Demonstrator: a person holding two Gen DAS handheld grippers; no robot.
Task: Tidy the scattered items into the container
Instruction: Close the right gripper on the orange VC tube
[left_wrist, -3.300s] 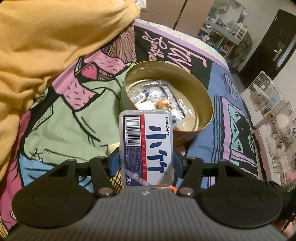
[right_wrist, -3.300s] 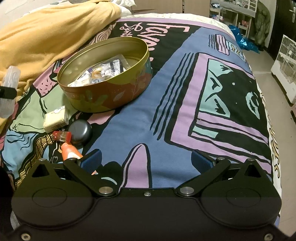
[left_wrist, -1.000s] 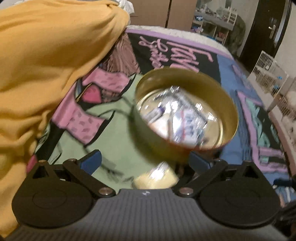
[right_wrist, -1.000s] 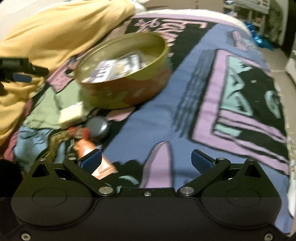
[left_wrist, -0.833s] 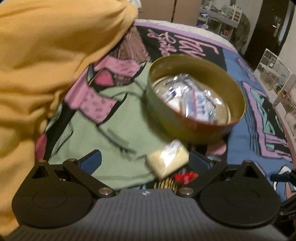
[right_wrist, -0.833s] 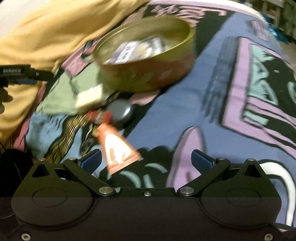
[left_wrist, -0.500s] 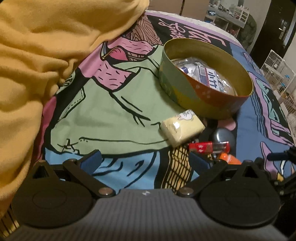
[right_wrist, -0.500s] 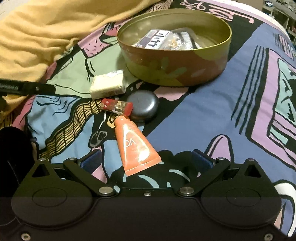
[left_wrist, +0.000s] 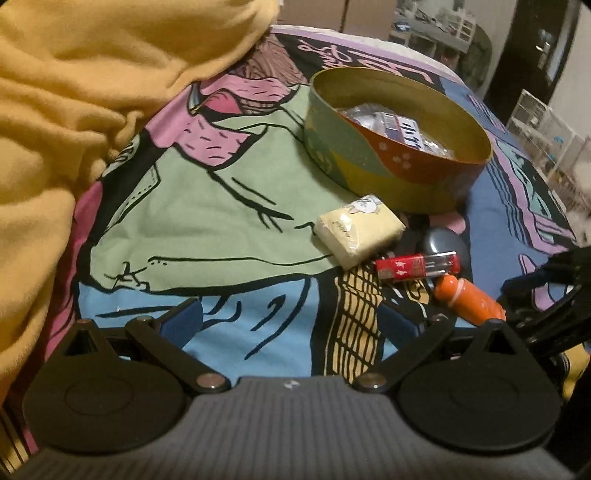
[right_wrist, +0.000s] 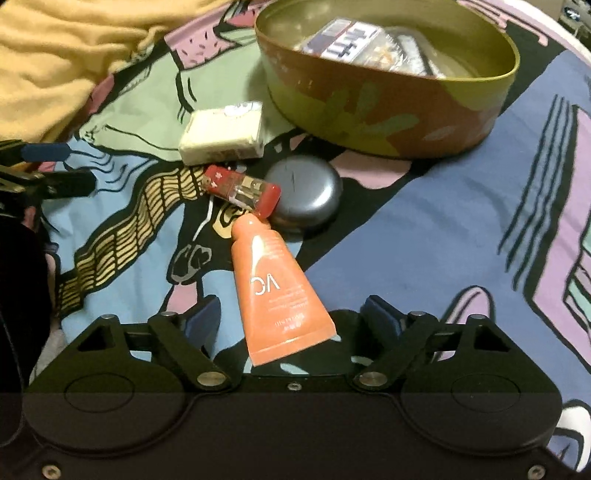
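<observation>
**Right jaws closing around the orange tube**

The right gripper (right_wrist: 290, 319) points down at the bedspread (right_wrist: 443, 229), and its jaws are closing with the flat end of the orange tube (right_wrist: 275, 291) between them; the blue pads stand apart from the tube on both sides, not yet pressing it. The tube's cap end touches a red lighter (right_wrist: 242, 188), which leans against a dark round case (right_wrist: 304, 190). Just beyond the lighter lies a pale yellow packet (right_wrist: 223, 131), close to the wall of the tin (right_wrist: 388, 107). Inside the tin are a blue-and-white box (right_wrist: 345, 38) and some clear wrappers.

The left gripper (left_wrist: 290, 319) has its jaws wide open with nothing between them, only blue and yellow print of the bedspread below. Ahead and to its right sit the packet (left_wrist: 360, 230), lighter (left_wrist: 417, 267), case (left_wrist: 441, 242) and tube (left_wrist: 467, 301), with the tin (left_wrist: 388, 170) behind them. A yellow blanket (left_wrist: 92, 92) is heaped on the left
</observation>
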